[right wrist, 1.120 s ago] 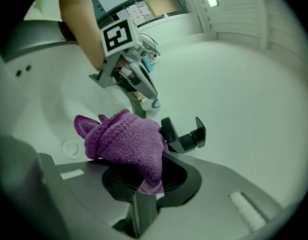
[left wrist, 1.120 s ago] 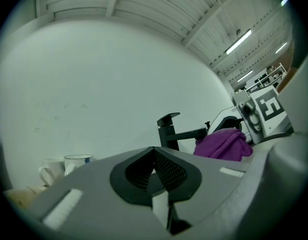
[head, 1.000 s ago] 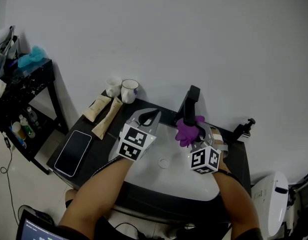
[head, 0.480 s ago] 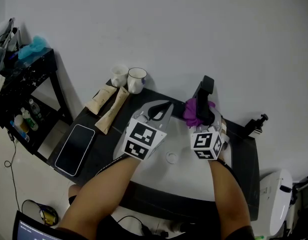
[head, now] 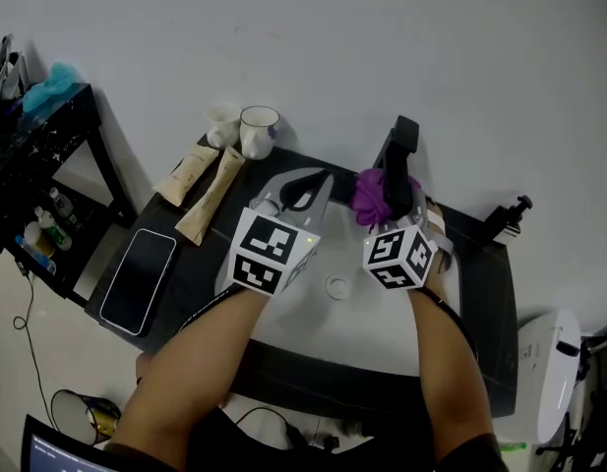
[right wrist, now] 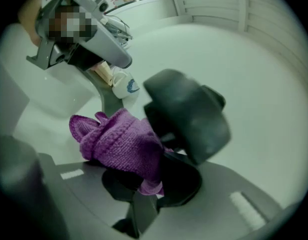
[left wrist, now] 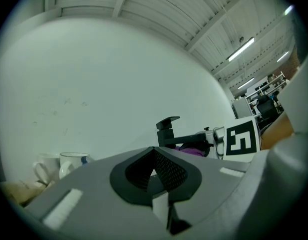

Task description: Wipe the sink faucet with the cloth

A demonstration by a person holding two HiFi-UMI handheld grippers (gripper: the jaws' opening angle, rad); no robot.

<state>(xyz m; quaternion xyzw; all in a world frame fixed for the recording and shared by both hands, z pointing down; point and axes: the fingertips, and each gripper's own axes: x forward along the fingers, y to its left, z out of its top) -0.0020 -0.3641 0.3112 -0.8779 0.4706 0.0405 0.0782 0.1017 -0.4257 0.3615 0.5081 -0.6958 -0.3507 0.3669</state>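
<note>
The black faucet (head: 402,147) stands at the back of the white sink (head: 372,327). A purple knitted cloth (head: 372,194) is pressed against the faucet's left side, and my right gripper (head: 387,205) is shut on it. In the right gripper view the cloth (right wrist: 119,141) bunches between the jaws, touching the dark faucet body (right wrist: 188,114). My left gripper (head: 305,188) hovers over the basin to the left of the faucet, shut with nothing in it. In the left gripper view the faucet (left wrist: 167,131) and cloth (left wrist: 191,151) lie ahead and to the right.
Two cups (head: 258,128) stand at the back left of the black counter, with two tubes (head: 211,205) and a phone (head: 138,281) beside them. A black shelf (head: 42,160) is at far left. A small black fitting (head: 508,218) sits at the counter's right.
My right gripper has carried the cloth from under the spout up and back along the faucet body. The left gripper has stayed beside it over the basin.
</note>
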